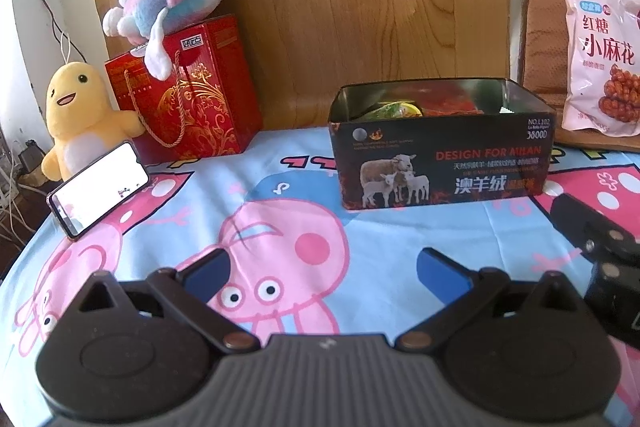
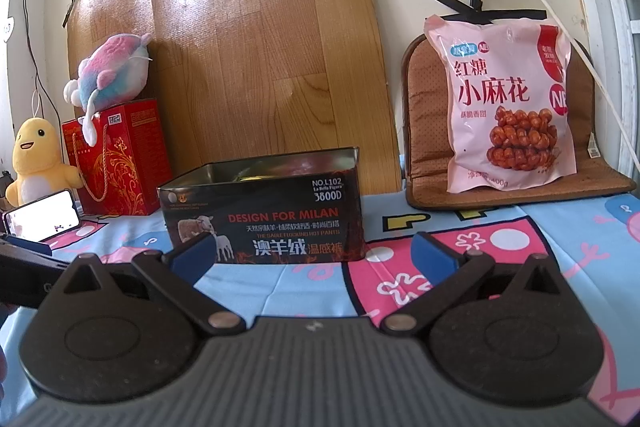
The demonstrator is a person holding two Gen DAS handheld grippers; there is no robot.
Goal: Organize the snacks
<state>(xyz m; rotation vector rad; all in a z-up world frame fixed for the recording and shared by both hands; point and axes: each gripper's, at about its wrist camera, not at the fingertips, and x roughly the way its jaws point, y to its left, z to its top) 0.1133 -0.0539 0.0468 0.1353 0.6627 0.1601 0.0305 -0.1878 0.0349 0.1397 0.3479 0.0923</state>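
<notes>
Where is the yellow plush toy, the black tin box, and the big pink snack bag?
yellow plush toy (image 1: 76, 107): left wrist view, on its belly.
black tin box (image 2: 280, 223): right wrist view, on the front wall's lettering.
pink snack bag (image 2: 508, 99): right wrist view, on the printed front.

The tin box (image 2: 264, 219) is metal: printed glossy outside, bare and mirror-like inside. The pink snack bag (image 2: 508, 103) at two o'clock from it is shiny plastic film, creased and catching light. It leans on a brown woven cushion (image 2: 424, 131) of coarse weave. The desk carries a matt printed cloth (image 1: 280, 187), lightly wrinkled. Behind, at twelve o'clock, the wood-grain sheet (image 2: 260, 47) looks glossy. The red gift bag (image 1: 192, 95) is glossy paper with a twisted cord handle. Both plush toys (image 1: 80, 115) are fuzzy. Each hand-held gripper (image 1: 320, 273) is matt black plastic with smooth blue pads (image 1: 440, 269).
</notes>
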